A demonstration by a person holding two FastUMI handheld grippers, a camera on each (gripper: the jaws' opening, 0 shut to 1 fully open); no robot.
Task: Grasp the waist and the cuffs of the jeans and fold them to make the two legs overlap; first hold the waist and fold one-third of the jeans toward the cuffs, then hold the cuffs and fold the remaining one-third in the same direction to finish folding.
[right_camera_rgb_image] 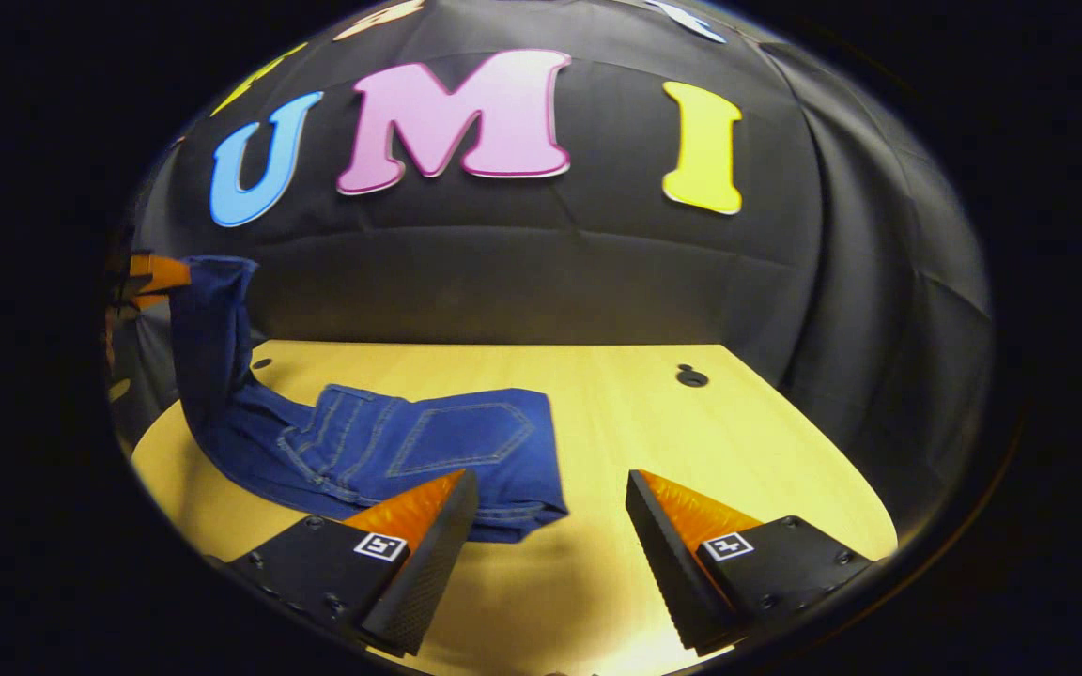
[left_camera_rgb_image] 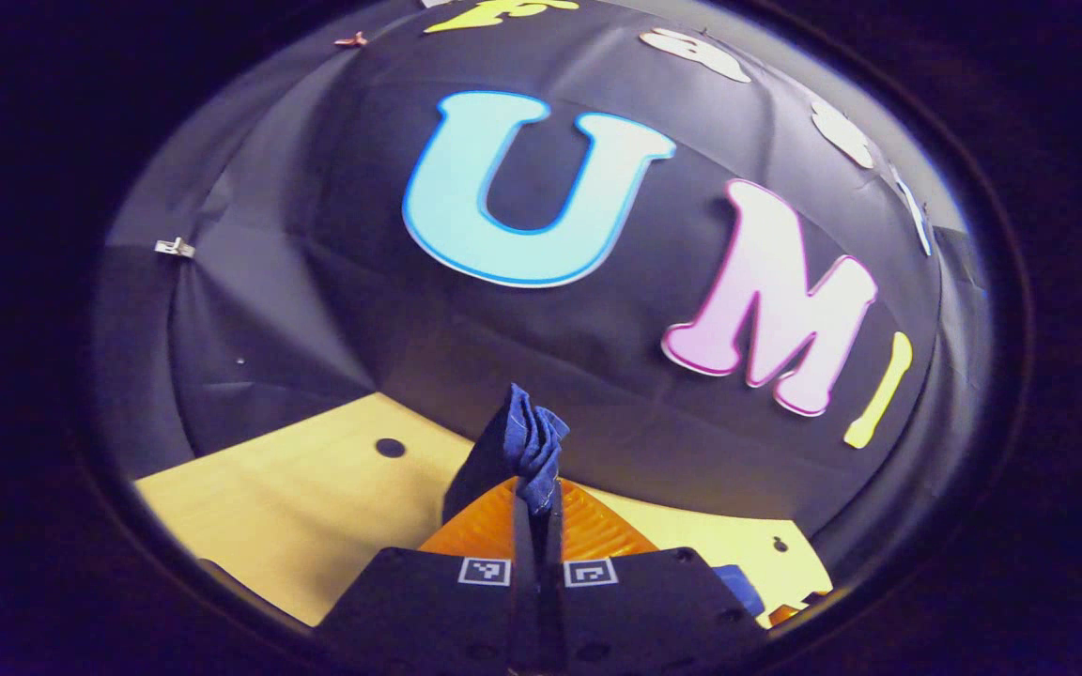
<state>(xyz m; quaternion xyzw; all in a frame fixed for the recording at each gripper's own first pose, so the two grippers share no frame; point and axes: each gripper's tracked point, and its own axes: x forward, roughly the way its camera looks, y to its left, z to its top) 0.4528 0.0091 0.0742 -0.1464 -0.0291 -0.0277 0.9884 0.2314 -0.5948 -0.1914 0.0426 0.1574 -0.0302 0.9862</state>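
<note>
Left tool [left_camera_rgb_image: 538,526] is clamped narrow on a bunched fold of the dark blue denim jeans [left_camera_rgb_image: 530,441], both fingers pressing the cloth, which pokes up past the tips. In the right gripper view that same tool sits at the far left edge, raised above the pale wooden bench [right_camera_rgb_image: 654,413], with one end of the jeans [right_camera_rgb_image: 381,451] hanging from it in a column down to the surface. Likely the cuff end, since the waist part with the stitched back pocket [right_camera_rgb_image: 461,437] lies flat on the bench; cannot confirm the hems.

Right tool [right_camera_rgb_image: 546,535] is spread wide, holding nothing, hovering low over the bench just beside the near edge of the flat waist portion. Its left finger overlaps the denim in view; contact cannot be told.

Key relation: the jeans' long axis runs from the lifted end at the far left, down and rightward to the waist, which ends just ahead and left of the right tool. Right tool is the nearer one to the waist, so the waist grasp looks like its job.

Legs not yet overlapped flat; folding appears to be at an early stage.
</note>
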